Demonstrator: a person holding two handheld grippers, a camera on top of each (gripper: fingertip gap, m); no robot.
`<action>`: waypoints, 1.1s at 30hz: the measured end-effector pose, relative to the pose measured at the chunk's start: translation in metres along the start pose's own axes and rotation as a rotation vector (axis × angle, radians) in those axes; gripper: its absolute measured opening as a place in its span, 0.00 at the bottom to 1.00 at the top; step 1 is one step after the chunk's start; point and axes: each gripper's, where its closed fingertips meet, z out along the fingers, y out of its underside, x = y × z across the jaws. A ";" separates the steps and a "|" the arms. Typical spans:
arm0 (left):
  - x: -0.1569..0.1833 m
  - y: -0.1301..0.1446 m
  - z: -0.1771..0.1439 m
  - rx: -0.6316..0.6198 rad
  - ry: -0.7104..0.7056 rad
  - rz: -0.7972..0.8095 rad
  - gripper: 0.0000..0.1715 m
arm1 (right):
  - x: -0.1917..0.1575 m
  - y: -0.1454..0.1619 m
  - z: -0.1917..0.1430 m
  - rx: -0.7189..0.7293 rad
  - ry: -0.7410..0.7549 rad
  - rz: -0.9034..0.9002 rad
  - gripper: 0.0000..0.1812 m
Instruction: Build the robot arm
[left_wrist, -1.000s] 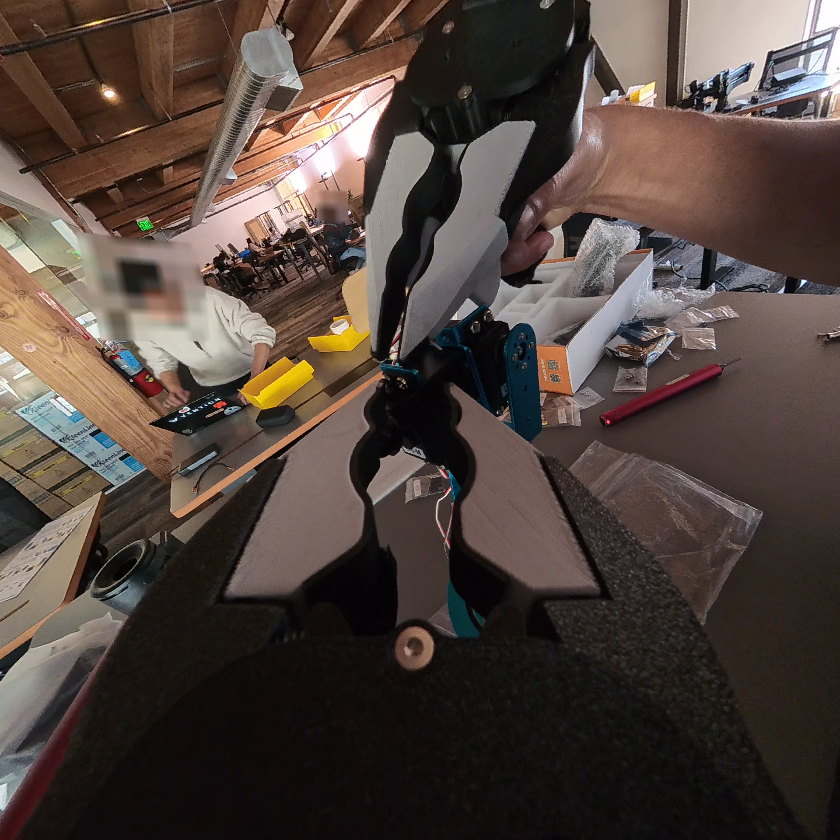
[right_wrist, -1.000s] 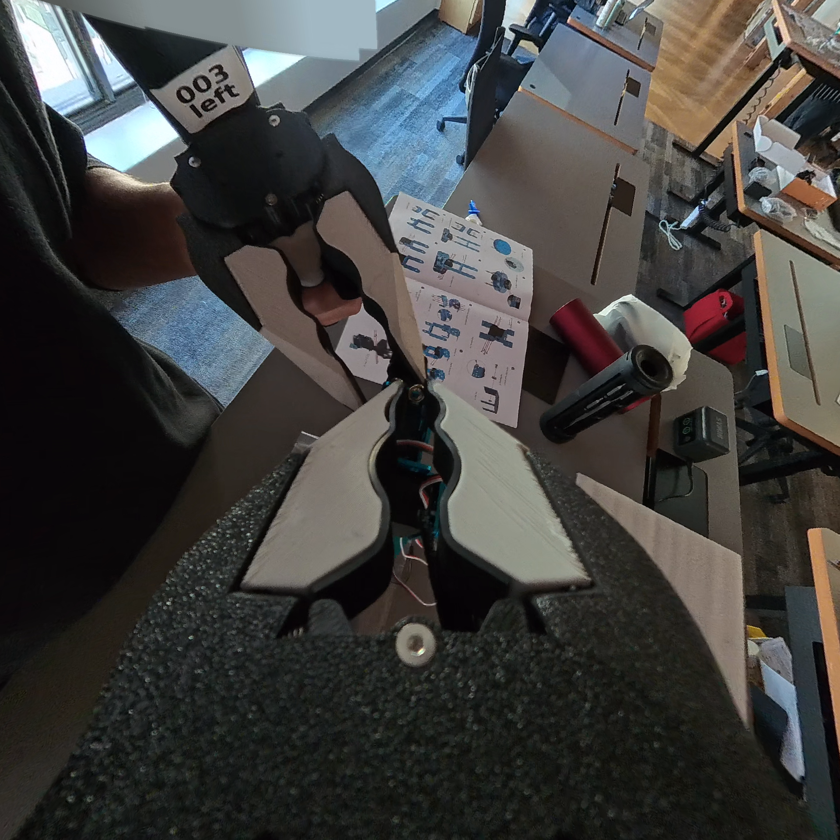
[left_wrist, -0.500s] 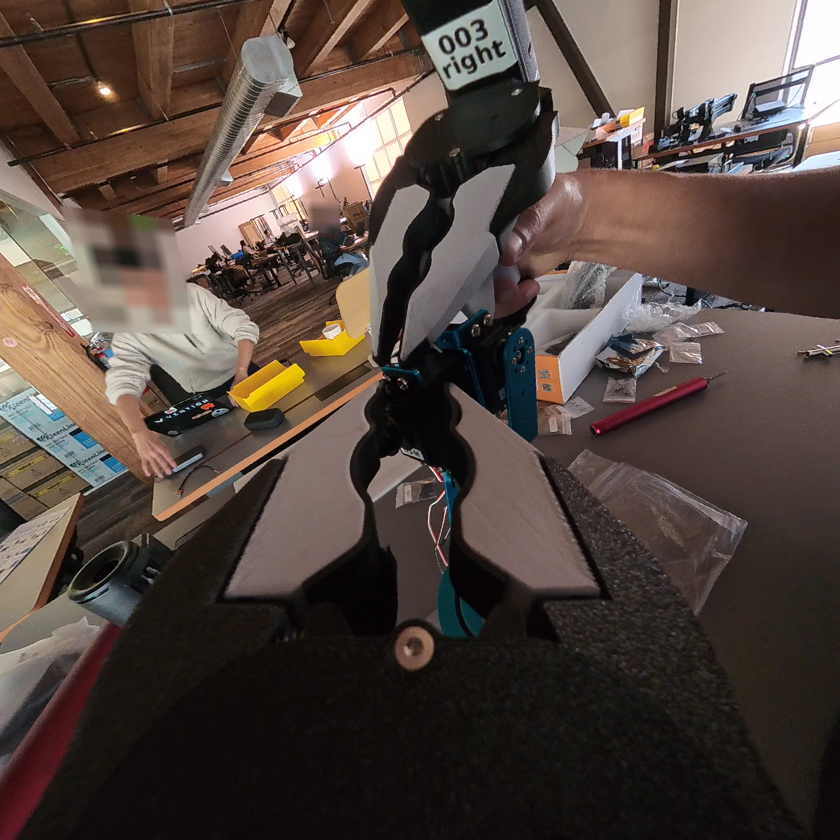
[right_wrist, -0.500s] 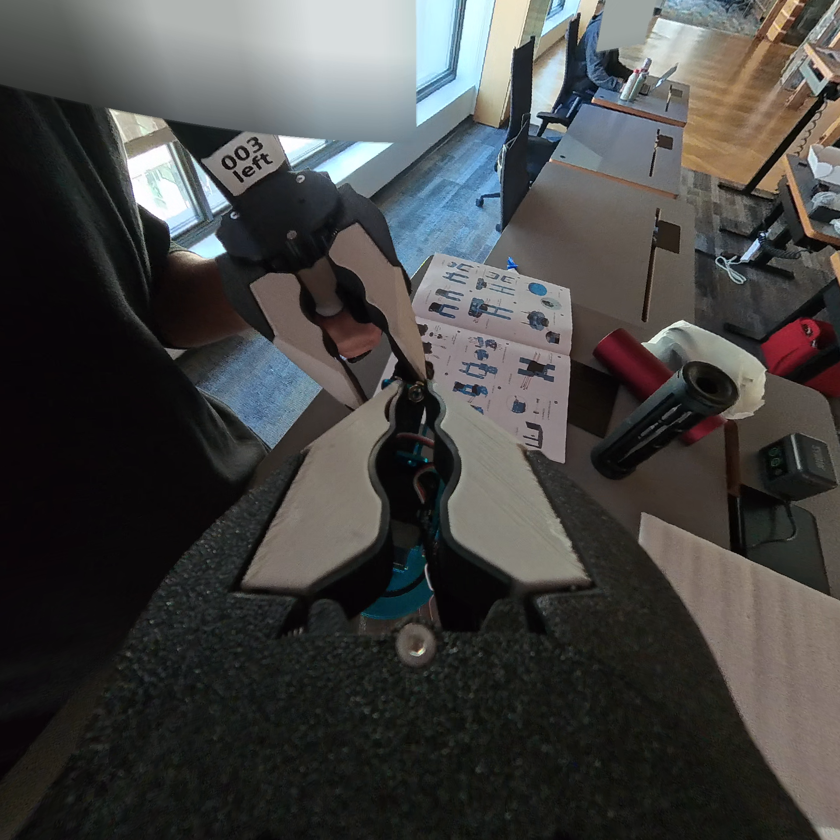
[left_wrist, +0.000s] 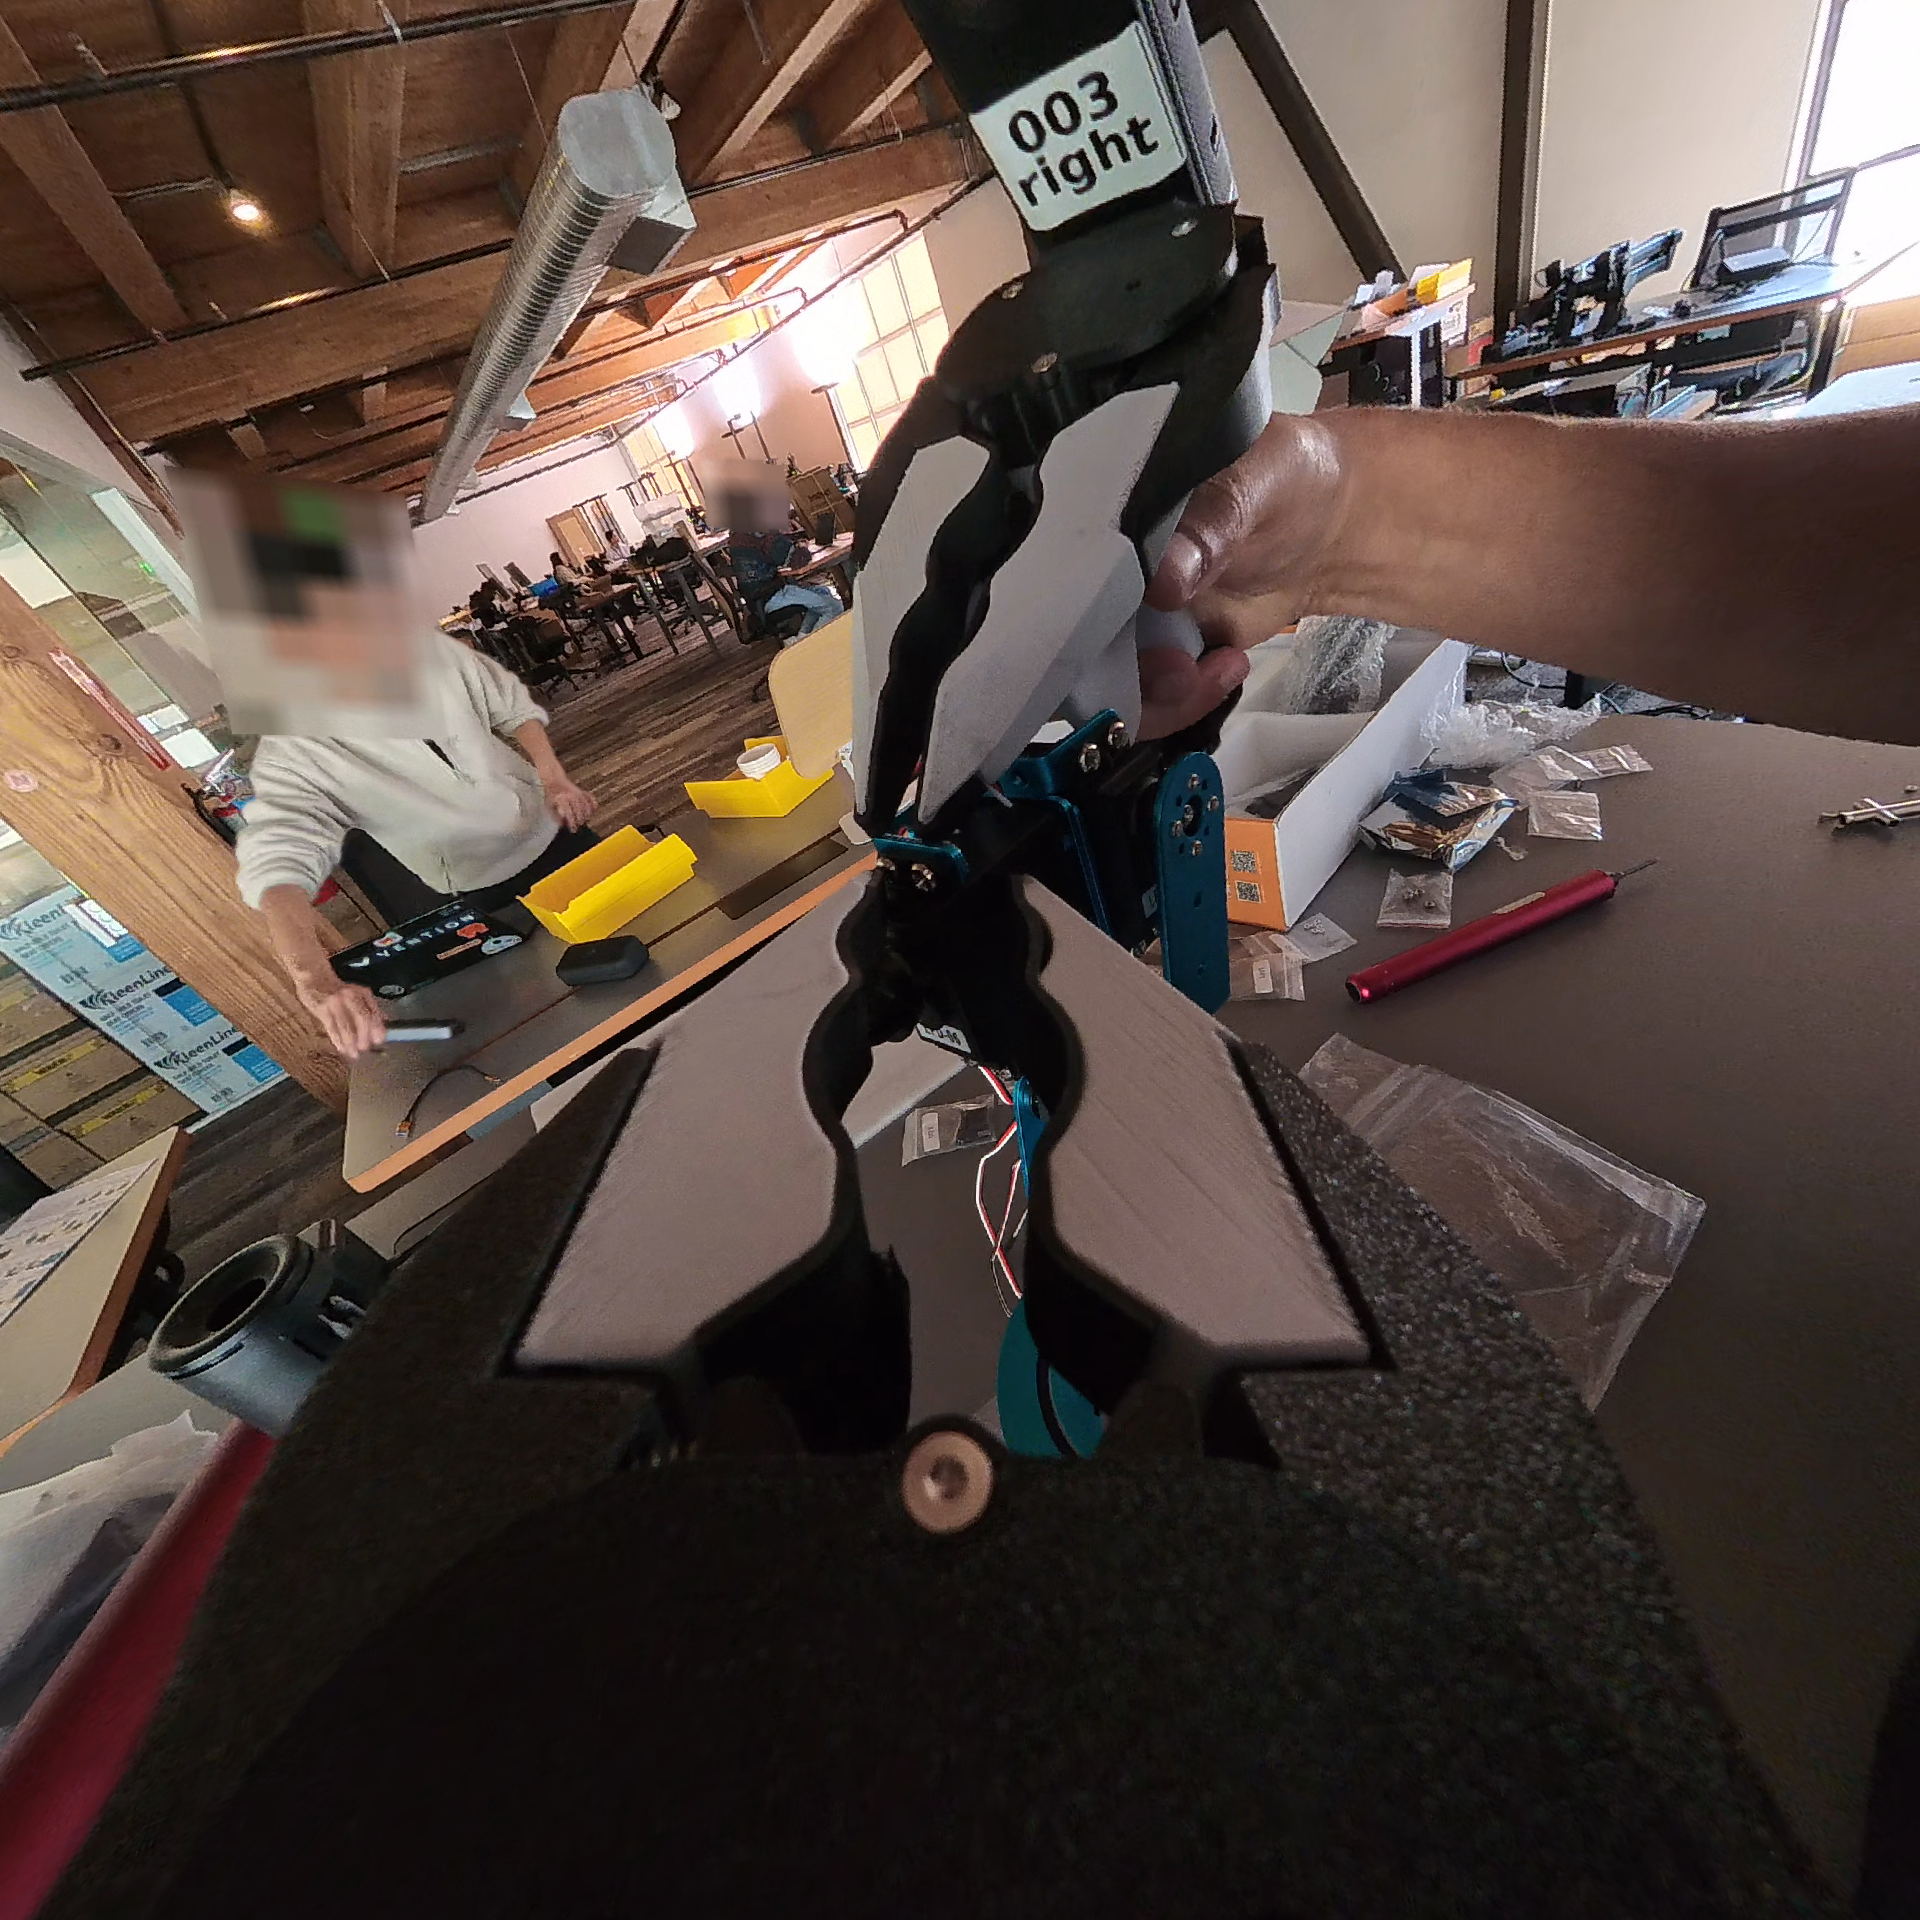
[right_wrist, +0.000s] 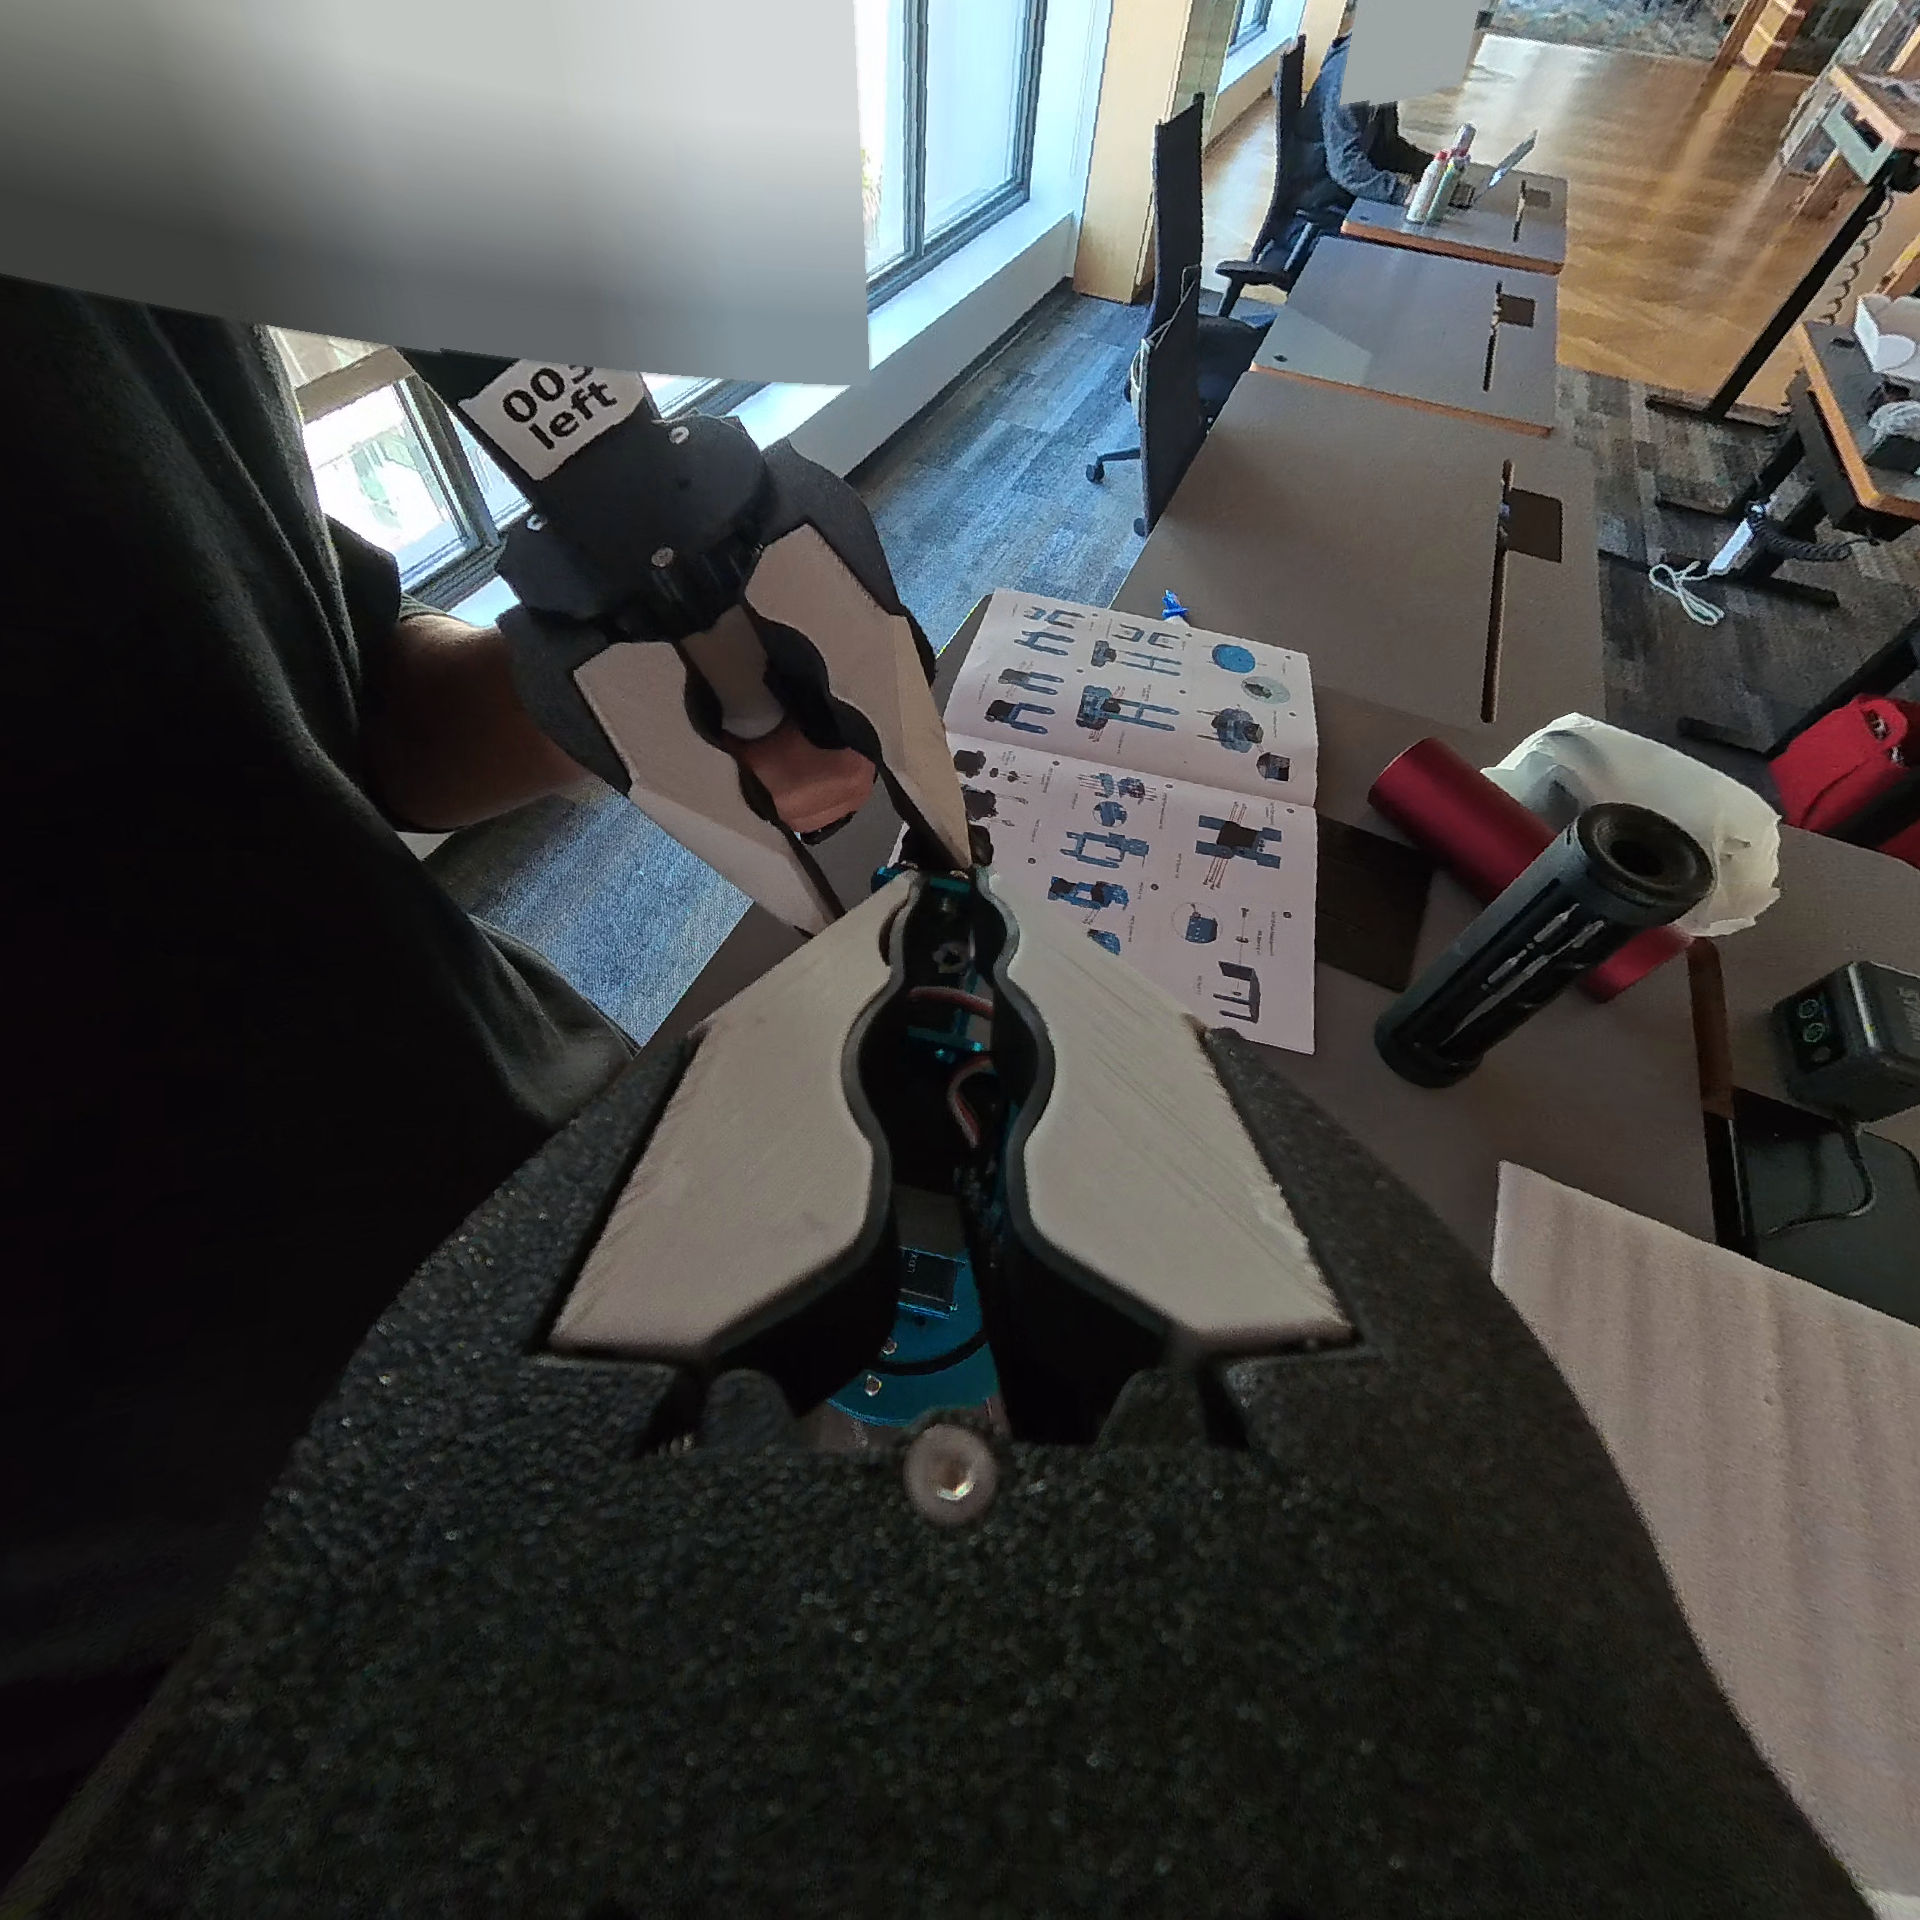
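A small blue metal bracket assembly with black servos and red-white wires (left_wrist: 1190, 862) is held up above the dark table (left_wrist: 1714, 1039). My left gripper (left_wrist: 940, 894) is shut on its upper end from below. My right gripper (left_wrist: 894, 816) comes down from above, held by a bare hand, and is shut on the same end. In the right wrist view my right gripper (right_wrist: 948, 883) meets the left gripper (right_wrist: 894, 894) tip to tip. The assembly's blue round base (right_wrist: 914, 1382) shows between the right fingers. The contact points are hidden by the fingers.
On the table lie an orange and white box (left_wrist: 1340, 790), a red screwdriver (left_wrist: 1486, 935), clear plastic bags (left_wrist: 1507, 1184), an open instruction booklet (right_wrist: 1143, 790), a black cylinder (right_wrist: 1538, 935), a red tube (right_wrist: 1455, 810) and a white foam sheet (right_wrist: 1714, 1403). A person (left_wrist: 395, 790) leans over the neighbouring table with yellow bins (left_wrist: 613, 883). My left and right fingertips are right by each other. Left tips and right tips are each some 35 centimeters from the black cylinder (right_wrist: 1538, 935).
Both grippers stay shut on the assembly and have tilted and risen with it. The blue round base has come into sight between the right fingers. The person beyond has shifted an arm.
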 end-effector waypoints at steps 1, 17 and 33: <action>0.000 0.000 0.000 0.000 -0.001 0.001 0.13 | 0.000 0.000 0.000 0.001 0.001 0.001 0.04; 0.000 0.000 0.001 -0.013 0.002 0.035 0.13 | -0.016 0.011 -0.016 -0.421 0.095 -0.155 0.20; 0.000 0.000 0.000 -0.002 0.018 0.051 0.13 | -0.029 0.013 -0.006 -0.560 0.209 -0.202 0.15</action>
